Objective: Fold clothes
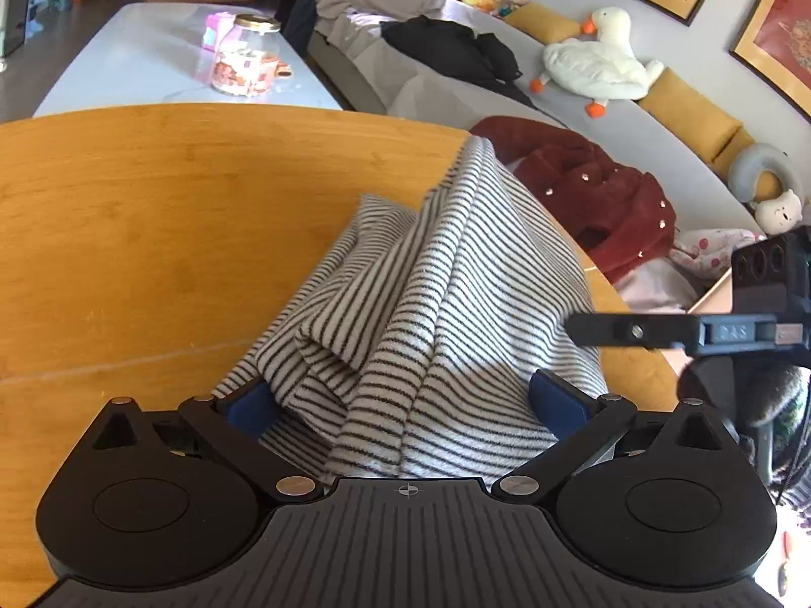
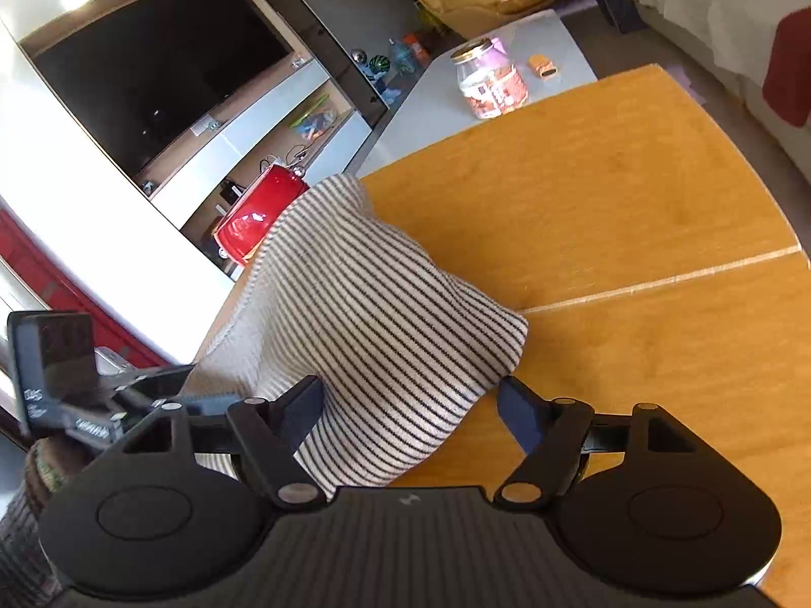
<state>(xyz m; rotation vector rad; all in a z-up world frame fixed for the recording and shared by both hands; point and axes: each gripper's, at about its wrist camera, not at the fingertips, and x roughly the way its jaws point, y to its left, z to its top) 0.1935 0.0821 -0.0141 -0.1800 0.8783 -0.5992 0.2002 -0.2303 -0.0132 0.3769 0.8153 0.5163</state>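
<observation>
Striped garment (image 1: pixel 431 314) is bunched in a loose heap on the wooden table (image 1: pixel 142 233), at the table edge nearest the sofa (image 1: pixel 598 116), one corner peaking up off the surface. Left gripper (image 1: pixel 405 405) sits right at the near side of the heap — blue-padded fingers (image 1: pixel 557 403) spread wide, cloth folds piled between them and over the pad tips; no pinch visible, so jaws wide, cloth merely lying in the gap. In the right wrist view the right gripper (image 2: pixel 410 408) is also spread wide: the garment (image 2: pixel 365 319) drapes against the left finger (image 2: pixel 299 415) and hangs down past it, the other finger stands clear over bare table (image 2: pixel 633 233). Cannot tell if that cloth is caught on anything. Right gripper's finger pokes into the left view just beside the heap, on the sofa side. Glass jar (image 1: pixel 247 55) on the white table beyond, well apart from the garment.
</observation>
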